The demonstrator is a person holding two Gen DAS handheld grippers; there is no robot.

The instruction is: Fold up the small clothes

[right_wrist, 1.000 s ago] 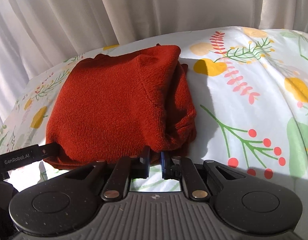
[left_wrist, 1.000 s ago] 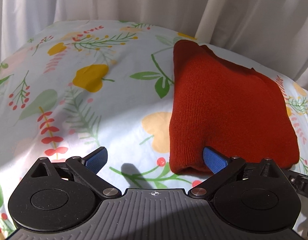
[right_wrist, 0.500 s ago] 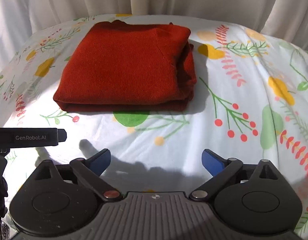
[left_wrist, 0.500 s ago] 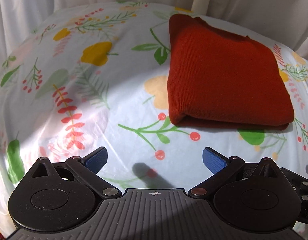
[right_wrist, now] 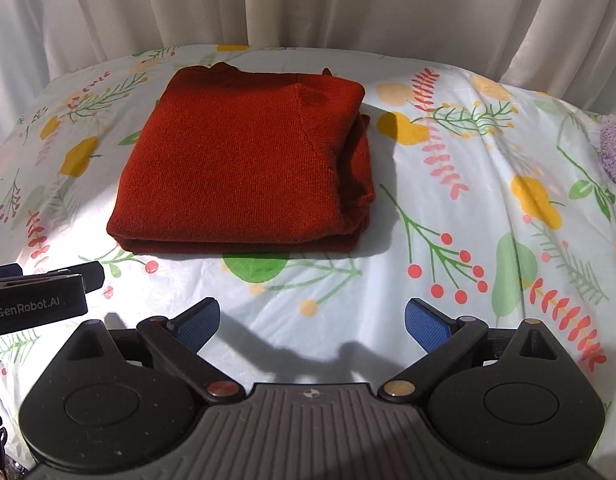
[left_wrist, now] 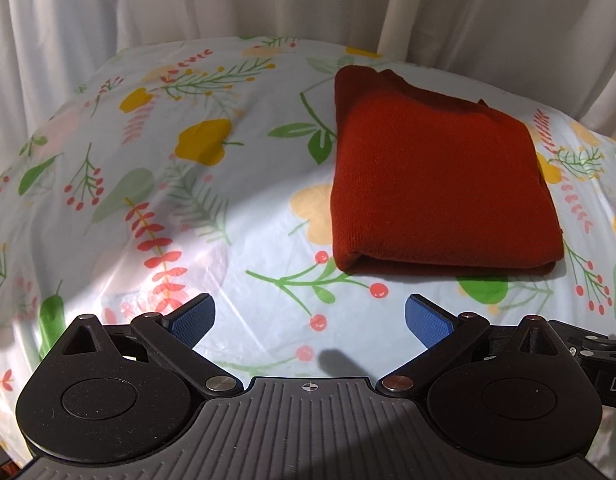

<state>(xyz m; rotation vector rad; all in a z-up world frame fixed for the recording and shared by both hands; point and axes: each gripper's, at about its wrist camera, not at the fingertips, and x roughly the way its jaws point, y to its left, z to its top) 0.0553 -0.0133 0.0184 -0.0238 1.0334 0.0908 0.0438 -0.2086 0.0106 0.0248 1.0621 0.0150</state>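
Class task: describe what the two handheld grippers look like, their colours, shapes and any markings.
Both grippers, left and right, match: black ribbed bodies, two round discs, angled black link arms with metal pins, and blue textured pads. The left gripper's side reads "GenRobot.AI" in white.

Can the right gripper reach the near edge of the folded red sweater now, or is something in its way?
Probably yes. The right gripper is open and empty, and only bare floral cloth lies between it and the red sweater. The left gripper sits off to the side, not in the path.
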